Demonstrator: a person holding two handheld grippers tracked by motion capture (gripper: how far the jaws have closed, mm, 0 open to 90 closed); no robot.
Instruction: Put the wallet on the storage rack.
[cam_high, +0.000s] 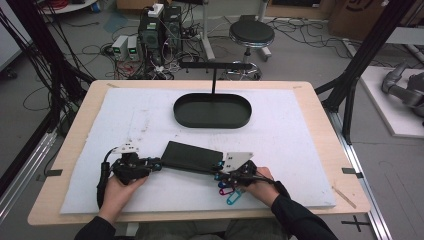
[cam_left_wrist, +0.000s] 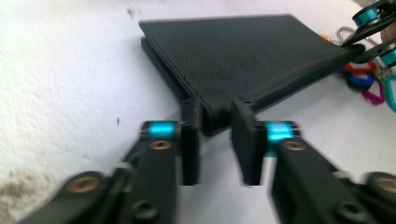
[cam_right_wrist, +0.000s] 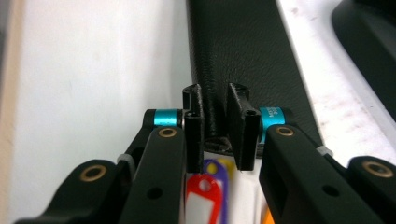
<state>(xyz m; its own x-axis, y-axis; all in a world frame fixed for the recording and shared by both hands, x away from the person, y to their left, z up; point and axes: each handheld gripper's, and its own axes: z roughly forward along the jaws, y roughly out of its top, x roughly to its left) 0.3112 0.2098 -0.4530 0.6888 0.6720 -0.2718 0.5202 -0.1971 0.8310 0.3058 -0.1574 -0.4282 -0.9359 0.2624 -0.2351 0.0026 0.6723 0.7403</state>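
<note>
A black leather wallet (cam_high: 192, 157) lies flat on the white mat between my two grippers. My left gripper (cam_high: 157, 164) is at its left end; in the left gripper view the wallet's corner (cam_left_wrist: 215, 112) sits between the jaws, which stand slightly apart from it. My right gripper (cam_high: 220, 167) is at the wallet's right end, and in the right gripper view its jaws (cam_right_wrist: 215, 100) pinch the wallet's edge (cam_right_wrist: 243, 51). A bunch of coloured key tags (cam_high: 230, 192) lies under the right gripper, red and purple ones (cam_right_wrist: 205, 191) close below its jaws.
A black oval tray (cam_high: 212, 111) with a T-shaped stand (cam_high: 215, 67) sits at the back middle of the mat (cam_high: 300, 150). The table's wooden edge (cam_high: 345, 150) runs around the mat. Beyond the table are a stool (cam_high: 251, 34) and cables on the floor.
</note>
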